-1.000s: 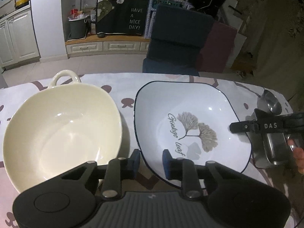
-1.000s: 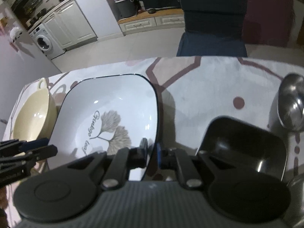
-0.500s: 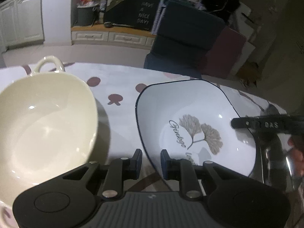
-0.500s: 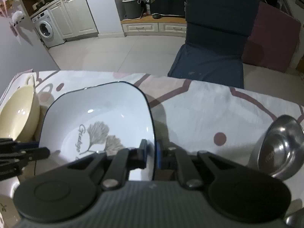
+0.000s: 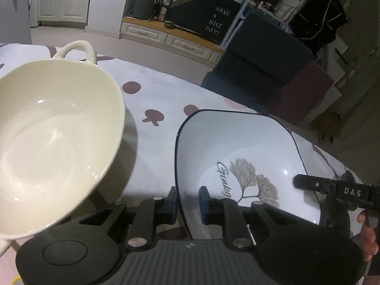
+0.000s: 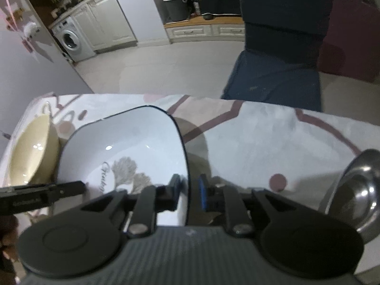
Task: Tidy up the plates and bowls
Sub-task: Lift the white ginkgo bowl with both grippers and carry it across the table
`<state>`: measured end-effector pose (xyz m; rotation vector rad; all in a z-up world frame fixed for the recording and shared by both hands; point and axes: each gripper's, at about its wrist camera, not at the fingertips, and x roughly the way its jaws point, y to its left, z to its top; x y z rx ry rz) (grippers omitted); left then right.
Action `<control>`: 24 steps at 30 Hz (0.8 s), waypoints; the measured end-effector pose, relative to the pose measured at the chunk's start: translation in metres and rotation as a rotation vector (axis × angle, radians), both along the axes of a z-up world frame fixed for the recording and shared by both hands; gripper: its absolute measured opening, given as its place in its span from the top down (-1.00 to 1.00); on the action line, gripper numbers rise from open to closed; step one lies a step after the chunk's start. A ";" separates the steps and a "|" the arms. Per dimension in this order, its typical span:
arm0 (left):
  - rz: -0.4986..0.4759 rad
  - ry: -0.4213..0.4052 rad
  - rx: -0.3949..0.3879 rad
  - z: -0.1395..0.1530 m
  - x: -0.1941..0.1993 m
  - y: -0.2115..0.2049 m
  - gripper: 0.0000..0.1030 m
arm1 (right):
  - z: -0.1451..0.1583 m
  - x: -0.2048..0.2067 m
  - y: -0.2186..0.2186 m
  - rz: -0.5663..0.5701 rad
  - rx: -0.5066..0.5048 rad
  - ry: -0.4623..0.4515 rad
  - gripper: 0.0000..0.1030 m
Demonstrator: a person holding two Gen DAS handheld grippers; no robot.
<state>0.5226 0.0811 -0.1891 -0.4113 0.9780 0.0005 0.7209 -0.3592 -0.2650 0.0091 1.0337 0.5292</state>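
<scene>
ginkgo plate (image 5: 239, 152): white, dark rim, lifted over the tablecloth (image 6: 261, 140) between both grippers.
left gripper (image 5: 187, 200): jaws narrow and just been closing, rim between them at the plate's 7 o'clock; contact of pads not sure.
right gripper (image 6: 188, 193): jaws narrow, pinching the rim at 5 o'clock.
risk: thin glazed rim can slip if one side tilts.
cream bowl (image 5: 52, 137): at 9 o'clock of the plate, near; may be knocked.
steel bowl (image 6: 356, 194): at 3 o'clock, apart.
</scene>
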 end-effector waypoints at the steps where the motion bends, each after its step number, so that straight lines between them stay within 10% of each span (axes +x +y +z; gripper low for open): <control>1: -0.005 -0.010 0.001 -0.001 0.000 0.000 0.66 | -0.001 0.000 -0.001 0.005 0.015 0.001 0.77; 24: -0.084 -0.152 0.037 0.081 -0.060 -0.004 0.70 | 0.054 -0.072 -0.029 -0.020 0.150 -0.047 0.82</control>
